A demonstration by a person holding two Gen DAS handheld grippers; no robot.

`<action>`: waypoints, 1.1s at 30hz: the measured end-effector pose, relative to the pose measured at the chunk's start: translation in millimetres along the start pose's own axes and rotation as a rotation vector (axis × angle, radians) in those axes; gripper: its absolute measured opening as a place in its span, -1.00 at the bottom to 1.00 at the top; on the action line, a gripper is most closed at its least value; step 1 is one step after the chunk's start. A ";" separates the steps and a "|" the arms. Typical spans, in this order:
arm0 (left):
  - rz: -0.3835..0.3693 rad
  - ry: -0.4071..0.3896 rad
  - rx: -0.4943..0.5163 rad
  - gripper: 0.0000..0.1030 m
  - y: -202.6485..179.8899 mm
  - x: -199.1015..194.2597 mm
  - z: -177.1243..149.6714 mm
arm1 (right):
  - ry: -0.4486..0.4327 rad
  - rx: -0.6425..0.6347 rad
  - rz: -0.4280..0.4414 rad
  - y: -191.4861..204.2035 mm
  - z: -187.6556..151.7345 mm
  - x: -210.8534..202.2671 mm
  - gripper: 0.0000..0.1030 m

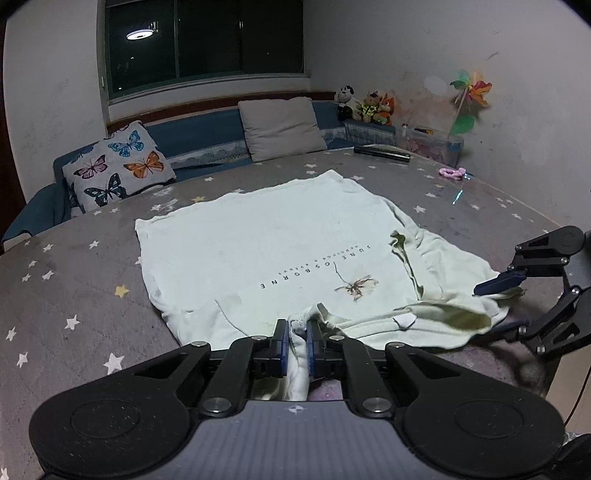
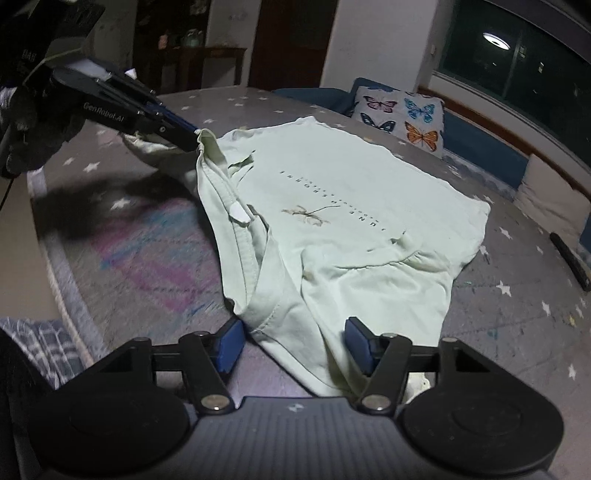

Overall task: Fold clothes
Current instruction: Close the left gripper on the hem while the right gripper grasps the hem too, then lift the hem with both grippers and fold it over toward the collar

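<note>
Bedspread w/ stars, left claw pinching tee, right claw agape.

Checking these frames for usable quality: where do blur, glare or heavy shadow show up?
Left wrist view: the pinwheel is blurred, and the ceiling lamp reflection glares in the window. Right wrist view: a dark shadow falls beside the t-shirt, with fisheye bending at the edges.

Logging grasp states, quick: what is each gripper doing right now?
Left gripper: closed, pinching the edge of the pale green T-shirt.
Right gripper: open, shirt fabric lying between its fingers, not clamped.
</note>
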State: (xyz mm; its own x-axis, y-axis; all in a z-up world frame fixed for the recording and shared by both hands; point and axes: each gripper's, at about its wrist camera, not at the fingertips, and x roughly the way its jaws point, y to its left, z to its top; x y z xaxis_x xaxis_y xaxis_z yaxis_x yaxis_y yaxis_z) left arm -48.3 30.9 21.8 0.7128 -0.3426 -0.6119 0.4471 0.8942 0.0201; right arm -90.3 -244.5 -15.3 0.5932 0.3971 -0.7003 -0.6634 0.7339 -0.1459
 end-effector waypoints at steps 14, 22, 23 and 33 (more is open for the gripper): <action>0.048 0.026 0.150 -0.27 -31.1 -33.4 -48.9 | -0.041 0.055 -0.024 -19.6 17.1 -3.8 -0.77; 0.076 0.023 0.260 0.05 -44.2 -36.3 -64.8 | -0.090 0.077 -0.039 -29.8 35.5 -8.3 -0.78; 0.075 0.024 0.273 0.08 -45.0 -35.0 -66.0 | -0.094 0.080 -0.040 -30.5 37.7 -8.6 -0.78; 0.069 0.034 0.344 0.15 -43.5 -15.3 -65.8 | -0.148 0.109 -0.053 -39.6 60.1 -15.2 -0.80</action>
State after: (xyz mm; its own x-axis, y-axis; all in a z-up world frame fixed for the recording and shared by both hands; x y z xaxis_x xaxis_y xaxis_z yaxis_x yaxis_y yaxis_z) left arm -114.2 16.1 -21.8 0.7321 -0.2694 -0.6257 0.5581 0.7638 0.3242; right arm -45.6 -246.5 43.2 0.6921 0.4269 -0.5821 -0.5809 0.8080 -0.0982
